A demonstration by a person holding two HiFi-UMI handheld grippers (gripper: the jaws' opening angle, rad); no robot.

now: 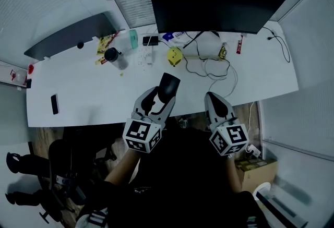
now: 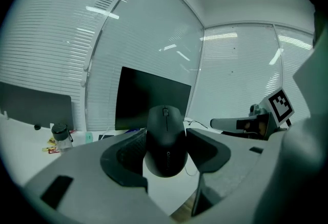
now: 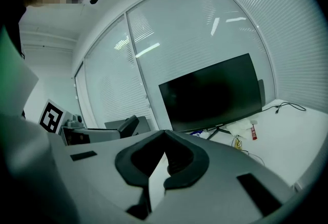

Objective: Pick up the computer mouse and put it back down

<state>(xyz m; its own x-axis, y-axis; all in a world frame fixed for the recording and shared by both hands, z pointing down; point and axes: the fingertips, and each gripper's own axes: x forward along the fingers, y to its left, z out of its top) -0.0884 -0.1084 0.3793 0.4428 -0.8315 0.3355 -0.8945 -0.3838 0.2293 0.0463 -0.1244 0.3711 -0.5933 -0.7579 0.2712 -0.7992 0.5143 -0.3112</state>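
Observation:
My left gripper (image 1: 160,97) is shut on the black computer mouse (image 1: 168,86) and holds it in the air over the front edge of the white desk (image 1: 94,96). In the left gripper view the mouse (image 2: 165,138) sits upright between the two dark pads, wheel end pointing away, and the left gripper (image 2: 165,150) clamps its sides. My right gripper (image 1: 215,103) hovers to the right of it, near the desk's front edge. In the right gripper view the right gripper (image 3: 164,134) has its tips touching and nothing between them.
A wide black monitor (image 1: 214,5) stands at the back of the desk. In front of it lie a yellow object (image 1: 174,56), looped cables (image 1: 219,70), a bottle (image 1: 115,58) and a power strip (image 1: 146,55). A phone (image 1: 54,103) lies far left. A cardboard box (image 1: 255,169) sits on the floor, right.

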